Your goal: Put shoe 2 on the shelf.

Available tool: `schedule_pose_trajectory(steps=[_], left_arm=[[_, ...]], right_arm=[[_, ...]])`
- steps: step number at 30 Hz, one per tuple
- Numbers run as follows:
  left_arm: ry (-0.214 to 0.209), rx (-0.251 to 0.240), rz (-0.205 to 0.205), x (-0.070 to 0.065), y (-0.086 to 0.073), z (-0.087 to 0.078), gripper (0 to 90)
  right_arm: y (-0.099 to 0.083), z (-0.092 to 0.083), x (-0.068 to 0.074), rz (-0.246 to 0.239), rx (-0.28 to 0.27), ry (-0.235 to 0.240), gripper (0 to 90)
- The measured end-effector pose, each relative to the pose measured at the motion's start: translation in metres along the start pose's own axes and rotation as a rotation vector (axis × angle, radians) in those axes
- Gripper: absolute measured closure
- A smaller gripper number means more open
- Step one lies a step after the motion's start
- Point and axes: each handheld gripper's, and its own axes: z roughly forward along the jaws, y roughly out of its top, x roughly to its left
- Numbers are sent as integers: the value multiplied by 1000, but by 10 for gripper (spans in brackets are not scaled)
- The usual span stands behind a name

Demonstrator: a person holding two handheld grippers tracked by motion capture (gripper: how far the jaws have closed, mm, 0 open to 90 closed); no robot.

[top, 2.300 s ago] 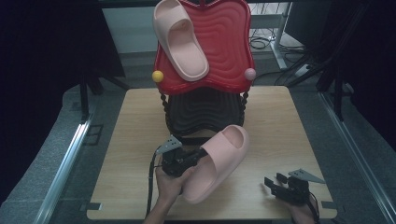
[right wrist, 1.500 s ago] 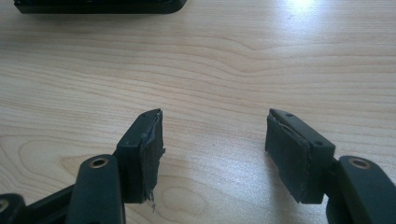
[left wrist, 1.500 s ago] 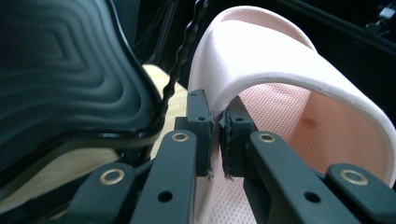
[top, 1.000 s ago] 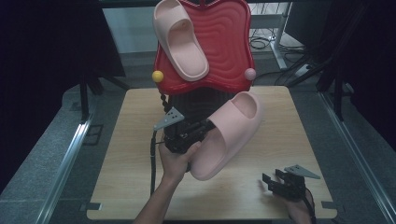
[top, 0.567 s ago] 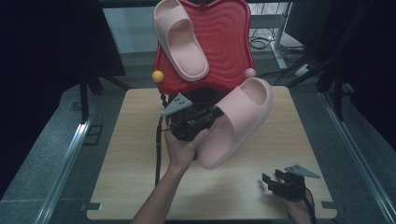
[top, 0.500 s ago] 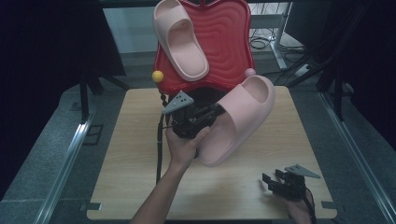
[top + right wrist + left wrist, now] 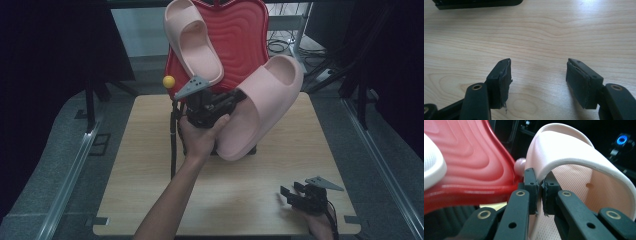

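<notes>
**Pink slipper held up at the red rack**

Wooden table (image 7: 150,165) first, then the red rack (image 7: 245,45) at its far edge, with one slipper (image 7: 192,42) already hung on it. The second slipper (image 7: 260,107) is off the table, in front of the rack's lower right. Its long axis slants, open toe end up and right, heel down by the hand. The left gripper (image 7: 540,191) pinches its strap edge. The right gripper (image 7: 537,80) rests near the table's front right, jaws apart, holding nothing.
</notes>
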Motion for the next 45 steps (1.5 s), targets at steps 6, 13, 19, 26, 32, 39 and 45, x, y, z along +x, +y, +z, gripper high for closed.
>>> schedule_pose_trajectory(steps=[6,13,19,26,32,39,45], left_arm=[[15,-24,-8,3,18,1,845],[63,-28,10,10,32,2,844],[81,-30,12,14,42,6,844],[104,-39,13,14,52,15,845],[132,-52,26,13,62,23,844],[167,-60,21,15,75,32,844],[198,-69,8,18,78,43,844]], right_arm=[[0,0,1,1,5,16,371],[0,0,0,5,4,19,371],[0,0,0,5,3,18,371],[0,-1,-1,7,3,21,371],[-1,-2,-1,9,1,23,371],[-1,-2,0,3,3,23,371],[-2,-2,0,0,4,21,371]])
